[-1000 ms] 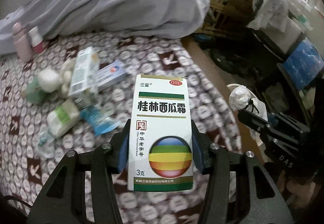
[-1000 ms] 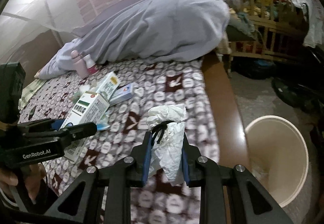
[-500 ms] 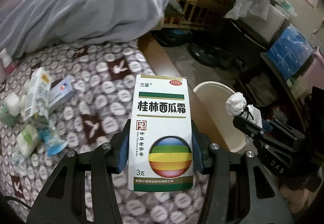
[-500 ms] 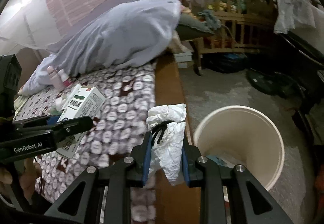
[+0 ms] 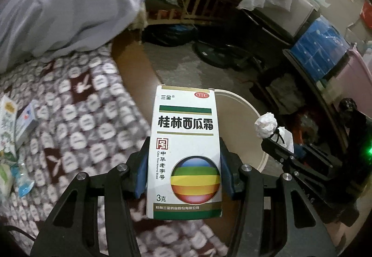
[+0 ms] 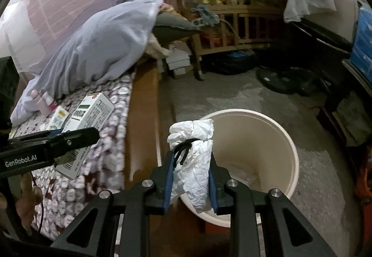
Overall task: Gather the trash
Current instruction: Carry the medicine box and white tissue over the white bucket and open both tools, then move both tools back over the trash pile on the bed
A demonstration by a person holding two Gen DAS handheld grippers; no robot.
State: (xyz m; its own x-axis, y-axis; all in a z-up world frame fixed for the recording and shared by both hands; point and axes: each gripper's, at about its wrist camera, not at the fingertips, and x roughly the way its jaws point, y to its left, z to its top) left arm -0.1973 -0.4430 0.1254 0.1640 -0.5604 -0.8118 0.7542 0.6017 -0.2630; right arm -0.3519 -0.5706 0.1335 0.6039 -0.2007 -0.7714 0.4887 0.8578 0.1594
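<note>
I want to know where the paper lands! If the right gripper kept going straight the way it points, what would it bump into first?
Probably the bin. The right gripper, shut on the crumpled paper, points down at the bin's near rim and open mouth, though depth is hard to judge.

- The left gripper [image 5: 183,159] has black, angular arms with triangular cut-outs, silver round screw heads at the joints, and blue pads inside its fingers [image 5: 141,173].
- The right gripper [image 6: 190,178] is built the same: black linkage, silver screws, blue pads.
- White lettering "GenRobot.AI" runs along the left gripper's black side.
- A thin black cable hangs below it.
</note>
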